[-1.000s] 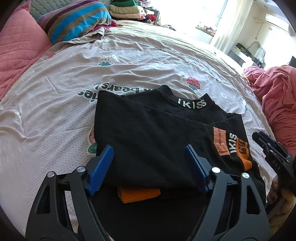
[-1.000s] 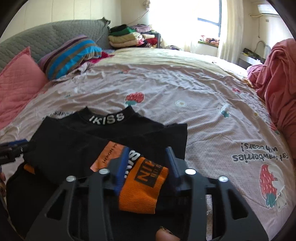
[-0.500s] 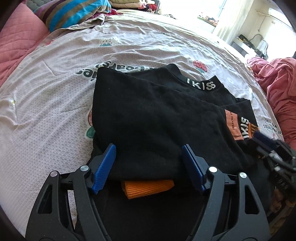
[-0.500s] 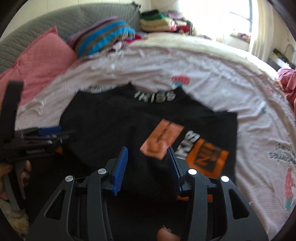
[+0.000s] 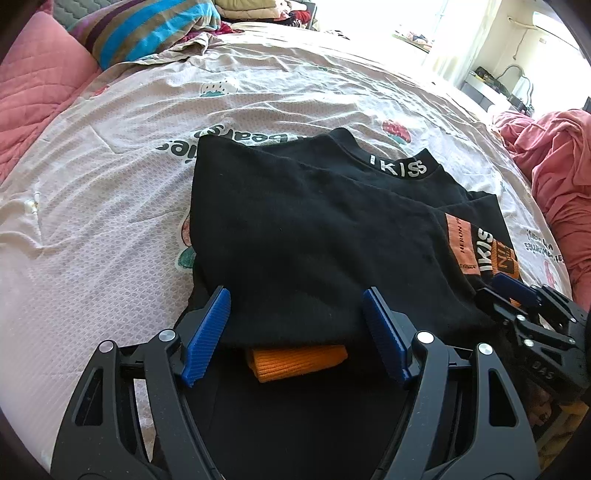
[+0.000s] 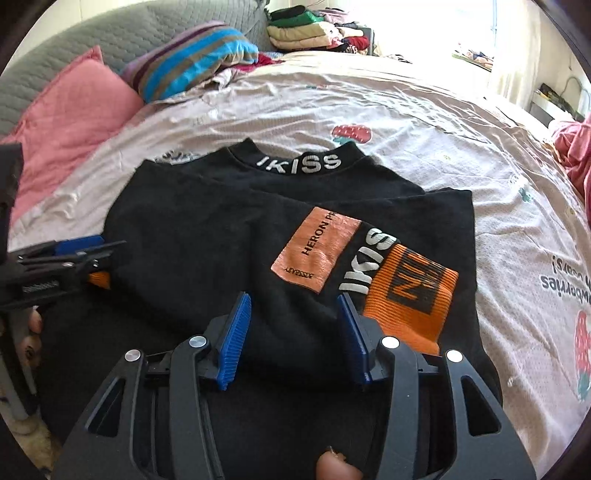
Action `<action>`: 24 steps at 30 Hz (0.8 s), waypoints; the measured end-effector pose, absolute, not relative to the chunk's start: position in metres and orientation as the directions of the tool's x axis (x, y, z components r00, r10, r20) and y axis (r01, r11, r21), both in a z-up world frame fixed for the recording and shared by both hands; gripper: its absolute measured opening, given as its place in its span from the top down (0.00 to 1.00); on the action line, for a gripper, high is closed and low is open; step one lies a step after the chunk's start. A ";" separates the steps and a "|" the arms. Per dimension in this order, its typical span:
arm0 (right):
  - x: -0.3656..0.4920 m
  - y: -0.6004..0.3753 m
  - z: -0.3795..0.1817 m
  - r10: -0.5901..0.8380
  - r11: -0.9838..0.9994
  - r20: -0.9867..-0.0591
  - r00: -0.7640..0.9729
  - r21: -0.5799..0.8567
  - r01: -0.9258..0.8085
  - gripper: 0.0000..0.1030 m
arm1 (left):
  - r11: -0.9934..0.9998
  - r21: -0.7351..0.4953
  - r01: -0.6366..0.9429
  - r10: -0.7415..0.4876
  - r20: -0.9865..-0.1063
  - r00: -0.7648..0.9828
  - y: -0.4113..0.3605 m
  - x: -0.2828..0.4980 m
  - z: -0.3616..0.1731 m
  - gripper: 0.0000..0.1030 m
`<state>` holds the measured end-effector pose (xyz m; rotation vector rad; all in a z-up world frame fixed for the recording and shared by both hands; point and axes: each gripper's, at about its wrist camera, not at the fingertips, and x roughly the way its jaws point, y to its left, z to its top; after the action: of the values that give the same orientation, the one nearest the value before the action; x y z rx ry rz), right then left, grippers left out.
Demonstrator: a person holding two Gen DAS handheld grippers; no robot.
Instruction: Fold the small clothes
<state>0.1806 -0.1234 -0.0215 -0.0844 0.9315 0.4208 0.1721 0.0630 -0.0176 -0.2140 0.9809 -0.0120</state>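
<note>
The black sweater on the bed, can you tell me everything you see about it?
The black knit sweater lies folded on the pale printed bedsheet, both sleeves laid across the body. Its collar reads IKISS. The sleeves end in orange ribbed cuffs, one with an orange patch. Both grippers' blue fingers sit open over its near edge.

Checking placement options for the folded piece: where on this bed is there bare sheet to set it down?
Bare bedsheet lies beyond the black top, up to the clothes stack, and left of it toward the pink pillow. Crowded: the near edge, where both grippers sit, and the red bedding on the right.
</note>
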 end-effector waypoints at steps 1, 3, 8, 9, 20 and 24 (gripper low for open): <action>0.179 -0.126 -0.019 0.320 0.917 -0.788 0.526 0.116 -0.383 0.53 | 0.979 -0.184 -0.087 -0.105 -0.822 0.560 0.063 0.171 -0.017 0.36; 0.176 -0.131 -0.015 0.328 0.919 -0.780 0.533 0.133 -0.370 0.47 | 0.978 -0.188 -0.087 -0.107 -0.819 0.564 0.063 0.170 -0.015 0.35; 0.171 -0.142 -0.007 0.361 0.917 -0.764 0.535 0.188 -0.351 0.39 | 0.974 -0.209 -0.091 -0.116 -0.797 0.593 0.063 0.162 -0.005 0.32; 0.171 -0.144 -0.006 0.367 0.917 -0.760 0.536 0.199 -0.346 0.39 | 0.972 -0.216 -0.092 -0.119 -0.792 0.598 0.063 0.160 -0.003 0.32; 0.160 -0.157 0.014 0.392 0.914 -0.712 0.582 0.233 -0.331 0.14 | 0.970 -0.218 -0.103 -0.100 -0.752 0.651 0.065 0.143 0.023 0.17; 0.156 -0.161 0.022 0.413 0.907 -0.693 0.592 0.253 -0.337 0.14 | 0.971 -0.218 -0.102 -0.096 -0.738 0.668 0.065 0.138 0.033 0.09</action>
<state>0.1562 -0.1611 0.0220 0.0982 0.8302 0.4369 0.1378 0.0653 0.0327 -0.2504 0.8419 0.0037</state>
